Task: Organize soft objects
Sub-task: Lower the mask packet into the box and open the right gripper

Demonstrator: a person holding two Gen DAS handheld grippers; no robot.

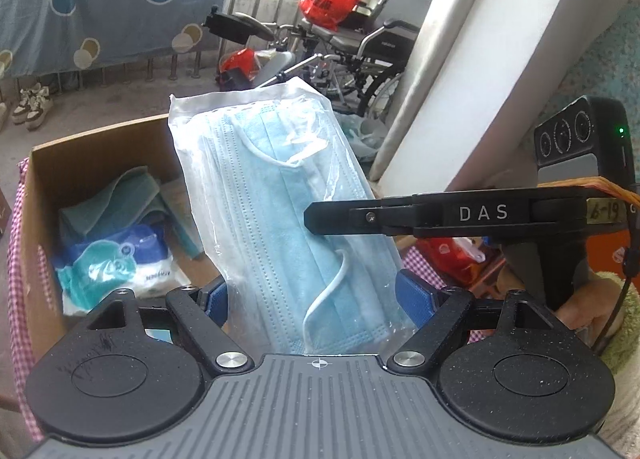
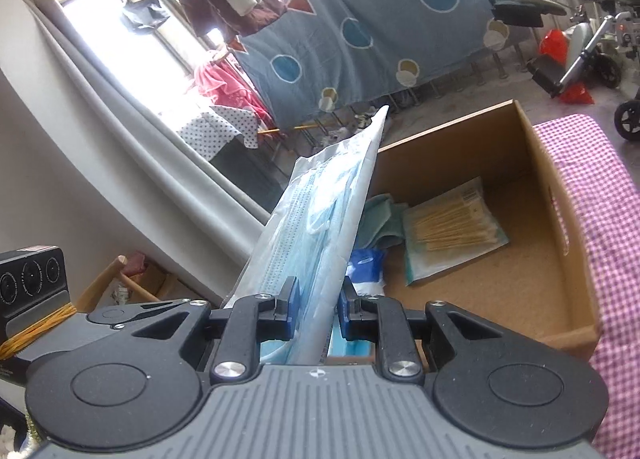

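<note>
Above the cardboard box (image 2: 532,163), already part-filled, we hold the mask pack (image 1: 288,195) clamped in both tongs, not yet dropped in.

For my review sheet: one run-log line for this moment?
stage: carrying | mask pack | right gripper: shut on it | left gripper: straddles it | cardboard box: ahead

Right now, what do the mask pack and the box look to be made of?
Mask pack: thin clear plastic film, glossy, wrinkled with glare streaks; the masks inside look like pale blue pleated non-woven fabric with white ear loops. Box: brown corrugated cardboard by the look, matte, with a cut handle slot in one wall.
</note>
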